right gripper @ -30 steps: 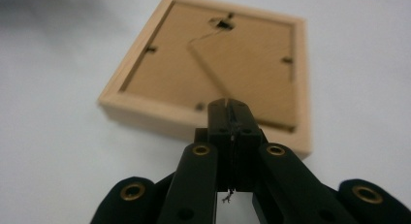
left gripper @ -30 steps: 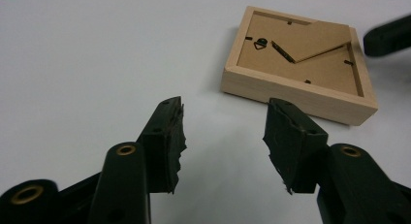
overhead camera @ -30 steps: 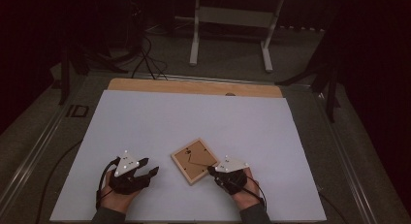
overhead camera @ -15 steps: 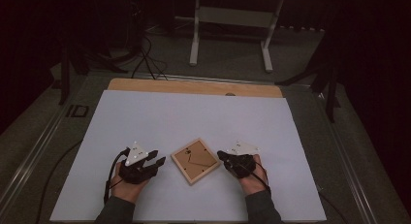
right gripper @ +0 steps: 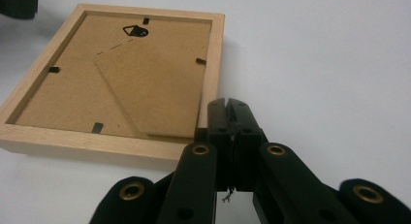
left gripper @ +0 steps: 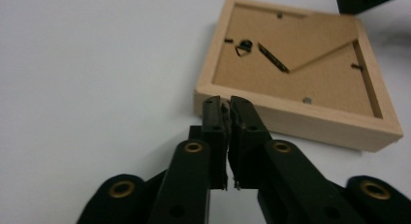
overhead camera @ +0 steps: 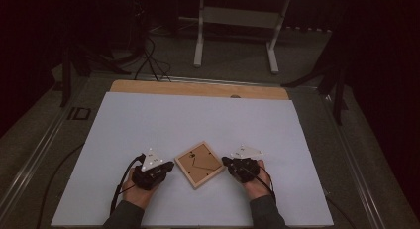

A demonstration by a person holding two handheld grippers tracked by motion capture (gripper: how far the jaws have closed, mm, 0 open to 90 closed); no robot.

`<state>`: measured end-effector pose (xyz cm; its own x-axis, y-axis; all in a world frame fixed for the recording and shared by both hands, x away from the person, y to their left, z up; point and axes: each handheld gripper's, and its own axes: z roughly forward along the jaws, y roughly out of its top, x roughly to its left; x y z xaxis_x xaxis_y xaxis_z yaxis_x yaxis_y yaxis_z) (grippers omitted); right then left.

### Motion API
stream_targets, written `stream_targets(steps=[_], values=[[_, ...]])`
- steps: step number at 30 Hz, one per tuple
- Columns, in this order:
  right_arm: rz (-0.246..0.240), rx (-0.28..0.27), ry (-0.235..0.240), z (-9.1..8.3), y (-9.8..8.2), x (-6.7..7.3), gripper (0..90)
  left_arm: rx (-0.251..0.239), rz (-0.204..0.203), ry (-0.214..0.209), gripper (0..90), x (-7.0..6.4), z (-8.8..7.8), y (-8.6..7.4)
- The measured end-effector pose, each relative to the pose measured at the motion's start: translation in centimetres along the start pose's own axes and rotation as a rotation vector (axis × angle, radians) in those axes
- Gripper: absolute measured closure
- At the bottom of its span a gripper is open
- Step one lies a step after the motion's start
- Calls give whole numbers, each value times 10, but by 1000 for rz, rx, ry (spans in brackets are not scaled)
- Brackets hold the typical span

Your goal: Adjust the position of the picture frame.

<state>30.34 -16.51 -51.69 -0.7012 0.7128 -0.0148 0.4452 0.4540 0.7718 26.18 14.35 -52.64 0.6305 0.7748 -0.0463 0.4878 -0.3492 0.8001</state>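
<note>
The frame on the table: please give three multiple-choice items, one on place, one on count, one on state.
1. Where does the frame lie?
A. between the grippers
B. at the table's far edge
C. on the floor

2. How many black tabs hold its back board?
A. one
B. four
C. nine

3. How do the left gripper's jaws stand?
A. wide open
B. shut on the frame
C. shut, empty

Answers: 1 A, the left and right gripper flank it on the table. 2 B, one tab per side in the right gripper view. 3 C, the jaws meet before the frame's side.
</note>
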Motion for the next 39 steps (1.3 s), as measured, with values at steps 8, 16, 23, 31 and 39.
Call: stream_targets(steps=[8, 16, 23, 31, 39], values=[[8, 30, 8, 2, -4, 0, 895, 44, 6, -39, 894, -7, 11, -1], [-4, 35, 20, 3, -4, 5, 897, 62, 2, -20, 895, -9, 14, -1], [-29, 44, 36, 3, -5, 11, 898, 55, -23, 3, 897, -4, 15, 1], [-60, 48, 60, 2, -5, 22, 898, 48, -49, 25, 898, 7, 21, 5], [-88, 45, 93, 4, -4, 36, 898, 22, -70, 29, 897, 19, 22, 8]])
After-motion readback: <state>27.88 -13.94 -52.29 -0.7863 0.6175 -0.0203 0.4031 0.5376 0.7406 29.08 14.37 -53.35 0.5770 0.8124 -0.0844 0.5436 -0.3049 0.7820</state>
